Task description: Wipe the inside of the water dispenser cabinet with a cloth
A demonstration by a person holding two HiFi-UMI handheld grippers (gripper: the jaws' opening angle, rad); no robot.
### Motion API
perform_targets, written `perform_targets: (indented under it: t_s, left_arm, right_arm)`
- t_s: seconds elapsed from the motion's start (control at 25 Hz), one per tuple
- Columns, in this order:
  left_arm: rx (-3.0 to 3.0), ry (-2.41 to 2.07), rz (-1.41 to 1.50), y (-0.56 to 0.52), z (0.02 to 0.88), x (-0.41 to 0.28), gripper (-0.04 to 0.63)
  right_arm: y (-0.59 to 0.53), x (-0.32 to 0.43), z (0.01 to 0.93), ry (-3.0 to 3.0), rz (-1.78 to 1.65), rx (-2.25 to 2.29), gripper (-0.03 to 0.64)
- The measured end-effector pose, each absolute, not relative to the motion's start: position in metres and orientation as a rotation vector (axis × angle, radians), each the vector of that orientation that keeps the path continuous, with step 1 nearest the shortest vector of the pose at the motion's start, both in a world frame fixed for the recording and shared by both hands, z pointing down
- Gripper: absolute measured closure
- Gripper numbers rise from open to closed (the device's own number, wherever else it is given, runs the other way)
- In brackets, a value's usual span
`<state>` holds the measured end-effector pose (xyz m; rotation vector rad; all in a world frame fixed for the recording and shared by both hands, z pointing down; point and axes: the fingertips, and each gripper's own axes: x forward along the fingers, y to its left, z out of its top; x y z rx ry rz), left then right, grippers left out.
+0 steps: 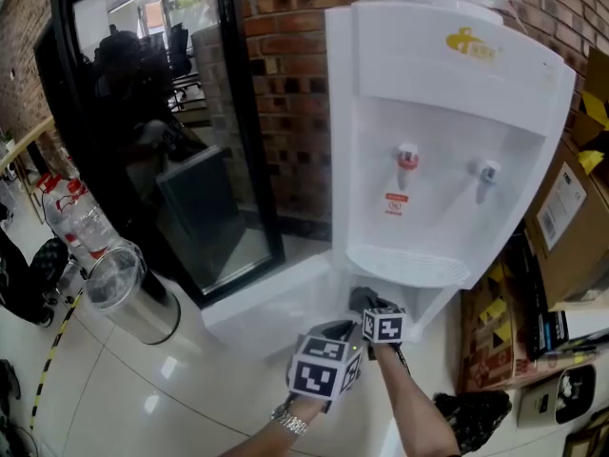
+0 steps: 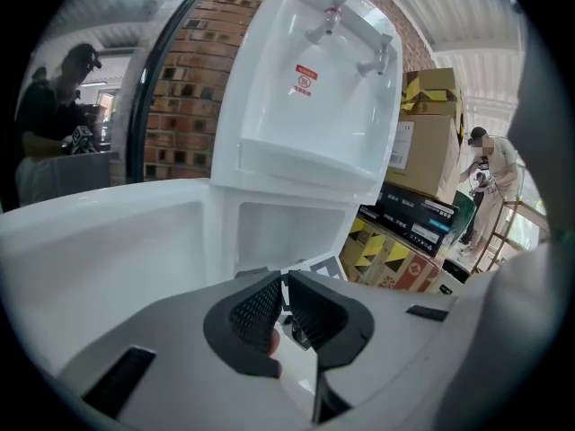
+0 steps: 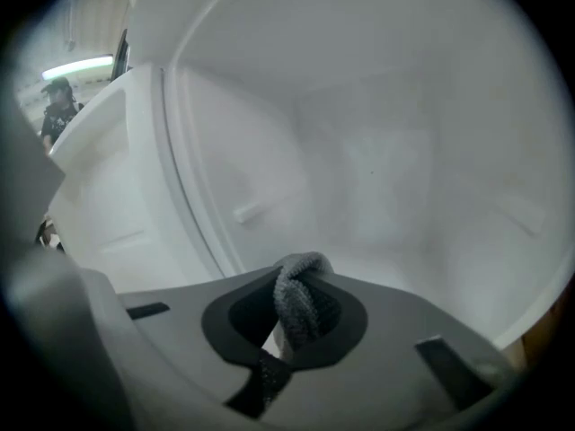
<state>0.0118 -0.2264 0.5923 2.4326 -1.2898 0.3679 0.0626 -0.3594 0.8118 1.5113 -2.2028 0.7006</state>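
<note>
The white water dispenser [image 1: 428, 131] stands against a brick wall, its lower cabinet [image 1: 423, 303] open and the white door [image 1: 276, 298] swung out to the left. My right gripper [image 1: 369, 305] reaches into the cabinet mouth. In the right gripper view it [image 3: 301, 281] is shut on a grey cloth [image 3: 301, 305], close to the white inner walls [image 3: 386, 151]. My left gripper [image 1: 333, 343] hangs just outside, beside the right one. Seen from the left gripper view, its jaws [image 2: 286, 305] are pressed together with nothing between them, facing the cabinet opening [image 2: 287, 232].
A tall black-framed glass panel [image 1: 162, 131] leans at the left. A steel bin [image 1: 128, 288] and plastic bottles [image 1: 71, 208] stand on the tiled floor nearby. Cardboard boxes [image 1: 571, 227] crowd the dispenser's right side. A black bag [image 1: 471, 417] lies on the floor. A person [image 2: 490, 187] stands beyond the boxes.
</note>
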Motion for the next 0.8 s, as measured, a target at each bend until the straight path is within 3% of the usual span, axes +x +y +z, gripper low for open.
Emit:
perform_targets:
  t_s: [0.48, 0.8]
  left_arm:
    - [2.422, -1.320, 0.364, -0.231, 0.592, 0.004, 0.574]
    - [2.429, -1.305, 0.369, -0.231, 0.594, 0.009, 0.574]
  right_arm:
    - [-0.347, 0.178, 0.839, -1.905, 0.839, 1.748, 0.609]
    - [-0.360, 0.111, 0.804, -2.088, 0.764, 1.643, 0.609]
